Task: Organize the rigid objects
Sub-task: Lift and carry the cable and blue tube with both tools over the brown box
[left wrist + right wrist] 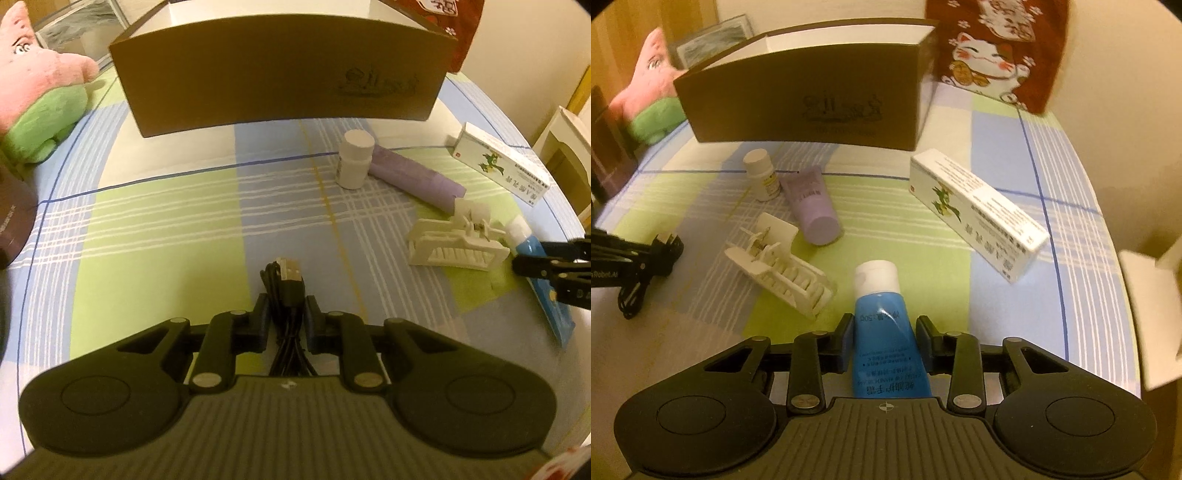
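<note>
Checked bedsheet (166, 221), open brown cardboard box (280, 81) at top of frame: left gripper (286, 317) clamped on bundled black USB cable (286, 291), right gripper (884, 336) apparently nipping blue white-capped tube (886, 332) at lower centre; pickup step, next carry both over the box rim.

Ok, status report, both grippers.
Left gripper shut on USB cable. Right gripper shut on blue tube. Box ahead, open, nothing in the way.
</note>
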`<state>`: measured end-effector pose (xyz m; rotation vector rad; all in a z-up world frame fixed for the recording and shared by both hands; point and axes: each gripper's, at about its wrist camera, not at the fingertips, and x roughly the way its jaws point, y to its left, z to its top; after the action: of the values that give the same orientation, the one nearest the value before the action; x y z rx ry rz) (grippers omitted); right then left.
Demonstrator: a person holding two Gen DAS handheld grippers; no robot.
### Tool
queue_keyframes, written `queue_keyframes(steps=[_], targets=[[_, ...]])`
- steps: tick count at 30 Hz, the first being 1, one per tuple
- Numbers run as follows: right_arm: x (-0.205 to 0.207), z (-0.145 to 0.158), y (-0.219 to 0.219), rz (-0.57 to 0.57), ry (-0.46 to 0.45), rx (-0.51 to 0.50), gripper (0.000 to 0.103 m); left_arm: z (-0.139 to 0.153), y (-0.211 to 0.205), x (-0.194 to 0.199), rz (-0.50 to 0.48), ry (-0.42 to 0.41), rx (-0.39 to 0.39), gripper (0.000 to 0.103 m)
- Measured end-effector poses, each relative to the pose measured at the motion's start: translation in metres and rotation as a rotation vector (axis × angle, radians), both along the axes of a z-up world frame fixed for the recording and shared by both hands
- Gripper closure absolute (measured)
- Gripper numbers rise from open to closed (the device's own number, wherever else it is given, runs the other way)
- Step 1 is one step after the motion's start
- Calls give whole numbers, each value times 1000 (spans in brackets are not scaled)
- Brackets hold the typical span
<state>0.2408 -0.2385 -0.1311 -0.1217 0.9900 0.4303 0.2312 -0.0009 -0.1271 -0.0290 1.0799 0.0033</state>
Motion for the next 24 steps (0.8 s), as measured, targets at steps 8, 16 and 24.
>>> queue_keyframes(steps=[8,16,24], targets=[[-6,19,-15,-60,-11,78,67,16,8,-4,21,-60,6,88],[-6,42,-12,-66,-55,142,67,38,8,-5,26,-123,4,88],[-4,56,-6,-49,-76,182,67,56,9,-5,32,-159,-10,88]])
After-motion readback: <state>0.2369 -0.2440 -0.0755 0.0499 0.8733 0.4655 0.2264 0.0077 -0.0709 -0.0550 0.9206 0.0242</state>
